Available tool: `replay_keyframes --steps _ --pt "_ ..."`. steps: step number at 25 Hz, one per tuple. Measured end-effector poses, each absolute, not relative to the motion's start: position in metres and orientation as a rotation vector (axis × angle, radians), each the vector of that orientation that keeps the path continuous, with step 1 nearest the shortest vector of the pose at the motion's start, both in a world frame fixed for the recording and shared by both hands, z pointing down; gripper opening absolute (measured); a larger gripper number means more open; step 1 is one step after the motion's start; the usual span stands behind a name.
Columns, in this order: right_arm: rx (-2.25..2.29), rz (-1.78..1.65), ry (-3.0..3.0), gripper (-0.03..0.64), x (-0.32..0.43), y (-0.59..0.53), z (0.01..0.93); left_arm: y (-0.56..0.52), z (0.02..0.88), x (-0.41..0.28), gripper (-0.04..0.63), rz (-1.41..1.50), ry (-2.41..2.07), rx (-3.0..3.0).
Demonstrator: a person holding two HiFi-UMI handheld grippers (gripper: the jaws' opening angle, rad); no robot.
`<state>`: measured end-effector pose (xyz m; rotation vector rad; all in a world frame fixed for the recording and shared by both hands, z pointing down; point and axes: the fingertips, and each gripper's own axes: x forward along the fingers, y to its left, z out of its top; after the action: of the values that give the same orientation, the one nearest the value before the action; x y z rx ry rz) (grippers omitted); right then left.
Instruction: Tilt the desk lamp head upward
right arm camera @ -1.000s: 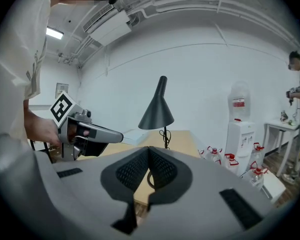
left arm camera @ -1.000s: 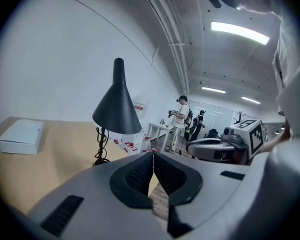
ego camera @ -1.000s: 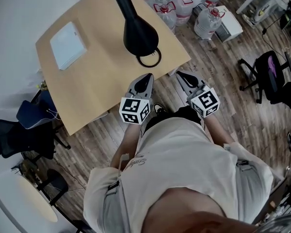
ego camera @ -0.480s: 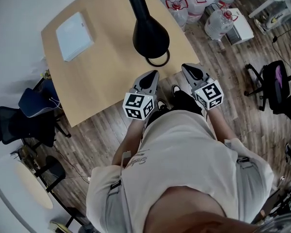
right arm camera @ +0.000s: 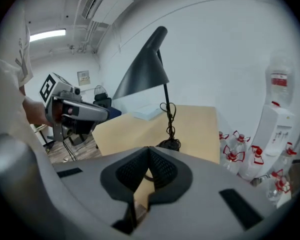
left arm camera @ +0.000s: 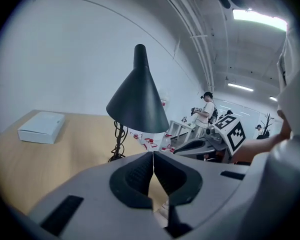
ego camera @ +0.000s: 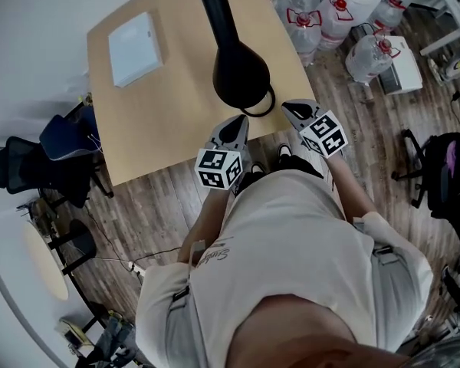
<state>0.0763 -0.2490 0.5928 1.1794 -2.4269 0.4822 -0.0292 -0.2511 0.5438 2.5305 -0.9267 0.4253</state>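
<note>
Between the left jaws: nothing; the left gripper (left arm camera: 152,156) has its jaws pressed together, tips touching.
Between the right jaws: nothing either; the right gripper (right arm camera: 149,153) is closed to a thin seam.
Ahead of the left jaws: the lamp head (left arm camera: 138,101) stands straight in front and higher, well clear of the tips.
Ahead of the right jaws: the same head sits up and a little to the left, with the lamp base (right arm camera: 169,144) straight ahead on the worktop (right arm camera: 200,129).
Long axis of the head: a cone, with its narrow neck far and high and its wide mouth facing down towards the person.
Nearer gripper: both tips hang just off the worktop's near edge. The left one looks better lined up with the mouth's rim, but the gap is close to even.
Coming move, likely: open one pair of jaws and reach up and forward to the rim.
Further out: a white box (ego camera: 136,38) at the far corner; water bottles (ego camera: 314,14) on the floor beyond.
</note>
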Motion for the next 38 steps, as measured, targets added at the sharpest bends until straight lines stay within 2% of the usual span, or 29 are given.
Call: replay_keyframes --steps 8,17,38 --pt "0.943 0.472 -2.386 -0.005 0.072 -0.286 0.667 -0.267 0.553 -0.024 0.017 0.411 -1.085 2.476" --pt "0.738 0.610 -2.248 -0.005 0.059 -0.294 0.755 -0.279 0.562 -0.022 0.017 0.442 -1.134 2.428" --pt "0.697 0.652 -2.175 -0.005 0.055 -0.294 0.776 -0.279 0.536 -0.010 0.017 0.312 -1.176 2.534"
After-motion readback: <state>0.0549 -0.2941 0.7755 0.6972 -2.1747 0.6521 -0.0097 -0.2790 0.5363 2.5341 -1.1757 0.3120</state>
